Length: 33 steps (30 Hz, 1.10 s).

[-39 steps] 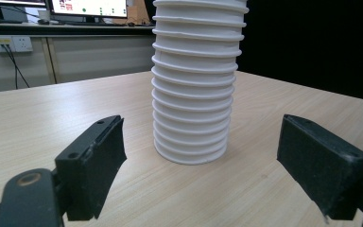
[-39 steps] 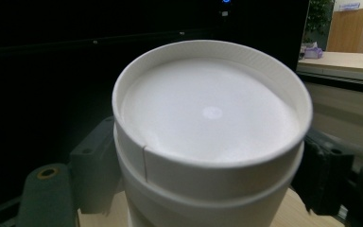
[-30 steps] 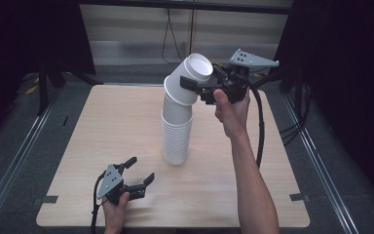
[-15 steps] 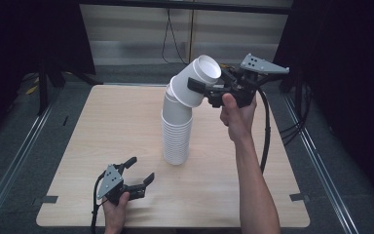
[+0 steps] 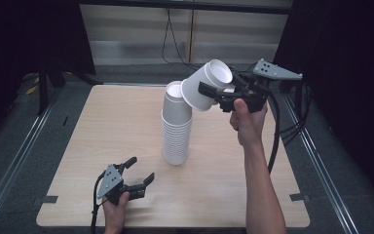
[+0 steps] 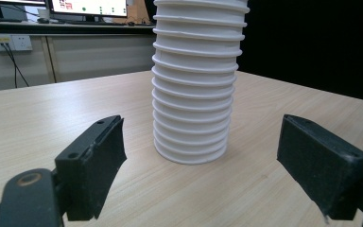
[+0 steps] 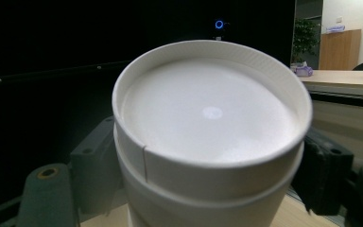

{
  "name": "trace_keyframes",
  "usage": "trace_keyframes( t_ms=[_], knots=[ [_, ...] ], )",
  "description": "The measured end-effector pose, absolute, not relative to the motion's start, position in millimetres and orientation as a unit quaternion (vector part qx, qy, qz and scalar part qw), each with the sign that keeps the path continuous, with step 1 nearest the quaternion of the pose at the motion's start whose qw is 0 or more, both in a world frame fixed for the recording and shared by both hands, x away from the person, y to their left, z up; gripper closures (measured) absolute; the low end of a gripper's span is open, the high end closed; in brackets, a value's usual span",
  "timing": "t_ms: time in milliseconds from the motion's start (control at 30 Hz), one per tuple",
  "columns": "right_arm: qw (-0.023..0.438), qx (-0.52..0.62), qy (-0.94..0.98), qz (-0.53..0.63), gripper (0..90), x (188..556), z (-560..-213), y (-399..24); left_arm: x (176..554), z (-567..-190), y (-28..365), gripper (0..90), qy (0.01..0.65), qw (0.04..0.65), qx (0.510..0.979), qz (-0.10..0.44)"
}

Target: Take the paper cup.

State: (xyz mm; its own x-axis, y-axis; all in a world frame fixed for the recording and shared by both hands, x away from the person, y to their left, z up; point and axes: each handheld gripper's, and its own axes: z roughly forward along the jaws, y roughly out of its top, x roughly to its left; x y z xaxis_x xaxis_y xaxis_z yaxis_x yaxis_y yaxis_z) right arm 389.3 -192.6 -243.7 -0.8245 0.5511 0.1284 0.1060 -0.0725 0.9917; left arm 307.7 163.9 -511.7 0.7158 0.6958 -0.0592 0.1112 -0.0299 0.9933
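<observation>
1. A white paper cup is being held clamped between the jaws of the right gripper, raised clear of the table and just to the right of the top of the stack of cups.
2. The cup is being carried upside down and tilted: its flat base is turned up and to the right, while its open mouth is pointing down and left toward the stack. In the right gripper view the recessed base of that cup is being faced, with a jaw pressed to each side of the wall.
3. It cannot be told whether one cup or two nested cups are being gripped; a second rim line is being shown below the base.
4. The stack is standing upright near the middle of the table, its long axis vertical, so the held cup's axis is lying slanted across it.
5. The left gripper is being rested on the table near and to the front left of the stack, its jaws spread wide and empty, with the stack framed between them but well apart from both.
6. The right gripper is judged nearer the stack's top, the left nearer its foot.
</observation>
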Motion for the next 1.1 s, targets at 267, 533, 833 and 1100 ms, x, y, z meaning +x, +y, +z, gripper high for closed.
trace_keyframes(
  t_ms=[267, 533, 833, 1100],
  knots=[
    [0.166, 0.251, 0.652, 0.697, 22.0, 378, -253, -201, 308, -512, 164, 15.6, 0.299, 0.631, 0.678, 0.23],
    [0.177, 0.254, 0.65, 0.693, 22.2, 367, -257, -212, 308, -512, 164, 15.5, 0.297, 0.631, 0.679, 0.23],
    [0.169, 0.258, 0.653, 0.691, 22.2, 357, -274, -214, 307, -511, 162, 15.6, 0.303, 0.624, 0.682, 0.233],
    [0.16, 0.261, 0.669, 0.678, 22.1, 349, -291, -210, 313, -510, 158, 15.6, 0.304, 0.617, 0.695, 0.208]
  ],
)
